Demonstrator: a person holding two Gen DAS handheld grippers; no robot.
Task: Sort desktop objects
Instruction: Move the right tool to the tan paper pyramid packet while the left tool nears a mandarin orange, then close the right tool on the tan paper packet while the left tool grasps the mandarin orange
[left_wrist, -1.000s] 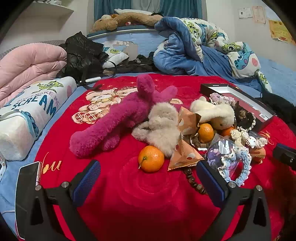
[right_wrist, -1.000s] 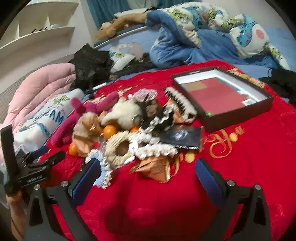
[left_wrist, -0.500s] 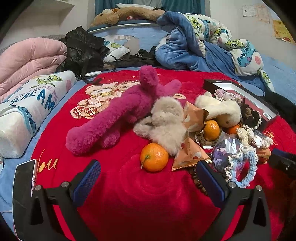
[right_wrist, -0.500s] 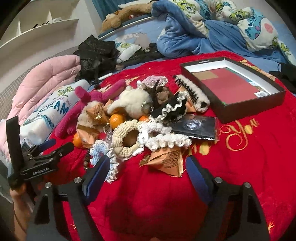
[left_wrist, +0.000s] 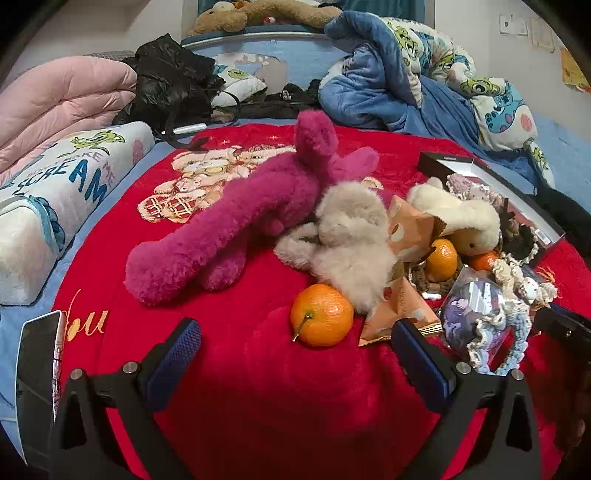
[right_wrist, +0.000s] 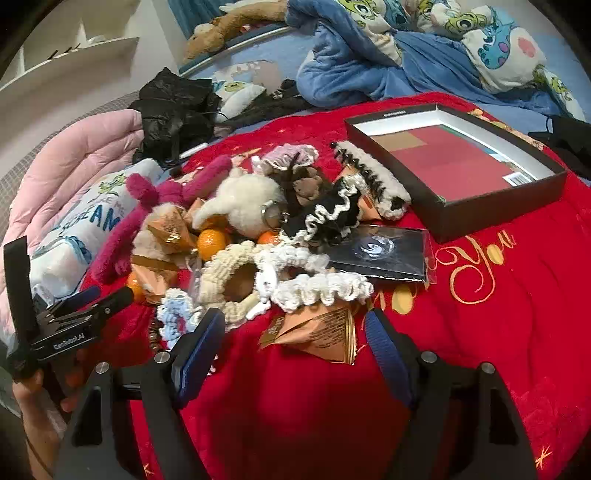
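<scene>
Two grippers hover over a heap of small things on the red blanket (left_wrist: 229, 369). The left gripper (left_wrist: 295, 354) has its blue-padded jaws spread wide and nothing in them; a mandarin (left_wrist: 321, 315) lies just ahead, between the two fingertips but nearer the right-hand one, touching neither pad. Behind the fruit sits a grey plush toy (left_wrist: 347, 236), touching it, and a long magenta plush (left_wrist: 236, 225) stretches off to the left. An orange paper packet (left_wrist: 399, 306) lies just beside the right-hand finger.

The right gripper (right_wrist: 295, 334) is closing, its jaws part-way in and not yet pressing on anything. An orange pyramid-shaped packet (right_wrist: 317, 332) lies between its fingertips, closer to the right-hand pad, clear of both. Just beyond it is a white crocheted scrunchie (right_wrist: 321, 290), and to its left a cream one (right_wrist: 229, 280). A flat black card (right_wrist: 384, 254) rests farther back, and an open dark box (right_wrist: 491, 206) stands well apart at upper right. From this side the left gripper shows at the far left, held in a hand (right_wrist: 33, 391).
</scene>
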